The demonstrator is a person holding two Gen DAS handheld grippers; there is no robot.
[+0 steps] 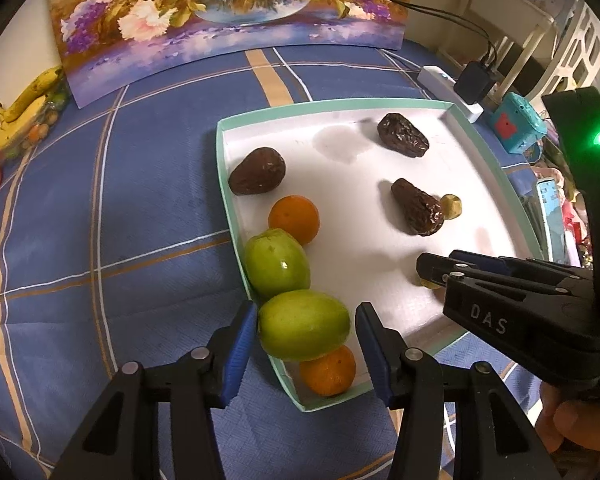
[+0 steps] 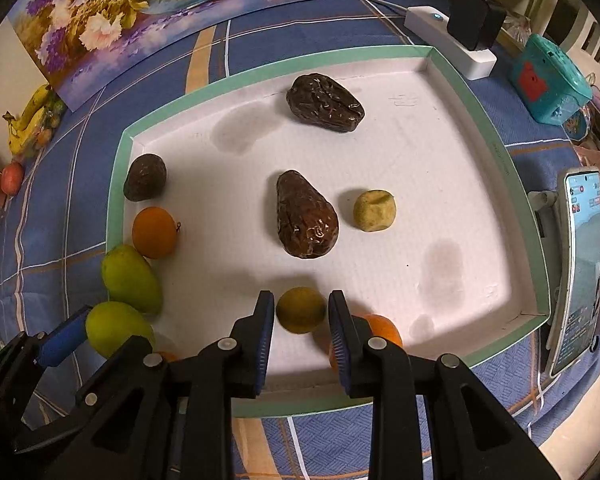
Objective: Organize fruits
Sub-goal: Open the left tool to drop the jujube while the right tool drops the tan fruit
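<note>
- Blue checked tablecloth (image 2: 160,40) covers the table, and a white tray (image 2: 380,50) with a green rim sits on it; nearly all the fruit is in that tray.
- My right gripper (image 2: 300,320) is narrowed onto a small yellow-green fruit (image 2: 301,310) near the tray's 6 o'clock edge. The pads meet both its sides, so I judge it gripped for moving to its own kind.
- Just at 3 o'clock of that grip, a near orange (image 2: 382,330) is mostly hidden behind my right finger.
- My left gripper (image 1: 306,320) straddles a green fruit (image 1: 304,324) at the tray's near-left corner. One pad touches it, but a sliver of gap shows at the other, so I cannot tell whether I am squeezing or only bracketing it.
- Under that fruit a corner orange (image 1: 328,372) is half covered, and I cannot tell whether the green one rests on it.
- At 11 o'clock a second green fruit (image 1: 277,262) lies against the rim; the greens seem to be forming a row there.
- A dark wrinkled fruit (image 2: 306,216) and a pale yellow lump (image 2: 375,211) sit mid-tray, unsorted; what they are is unclear.
- Bananas (image 1: 20,108) at far 10 o'clock are squeezed small at the picture's edge.
</note>
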